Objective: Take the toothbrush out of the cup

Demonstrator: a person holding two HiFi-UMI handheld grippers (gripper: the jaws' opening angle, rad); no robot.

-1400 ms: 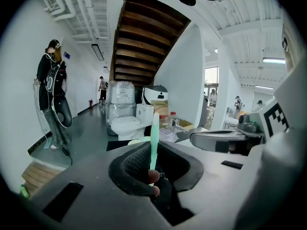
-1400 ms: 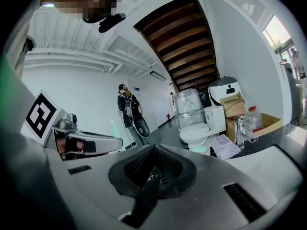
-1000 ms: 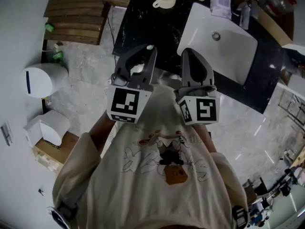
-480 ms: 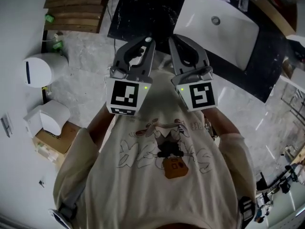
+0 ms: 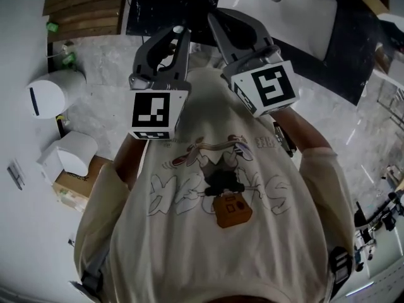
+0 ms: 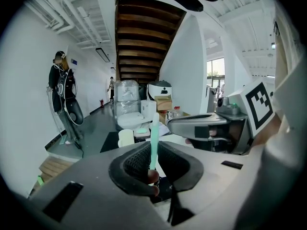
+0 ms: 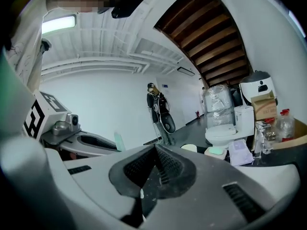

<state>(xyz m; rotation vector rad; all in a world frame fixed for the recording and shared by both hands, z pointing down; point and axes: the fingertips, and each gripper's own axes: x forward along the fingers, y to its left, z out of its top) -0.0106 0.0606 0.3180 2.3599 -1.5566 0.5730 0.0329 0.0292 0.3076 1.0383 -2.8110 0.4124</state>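
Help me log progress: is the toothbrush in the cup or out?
Out. The left tool grips the toothbrush upright between its jaws, well clear of the cup on the counter.

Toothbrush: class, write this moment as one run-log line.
left gripper: shut on toothbrush | right gripper: shut, empty | toothbrush: out of cup

The left gripper (image 5: pixel 174 34) and right gripper (image 5: pixel 219 19) are pulled back from the counter (image 5: pixel 165 6) toward the person's chest now, and the sink (image 5: pixel 302 6) has slid up to the frame's top edge.
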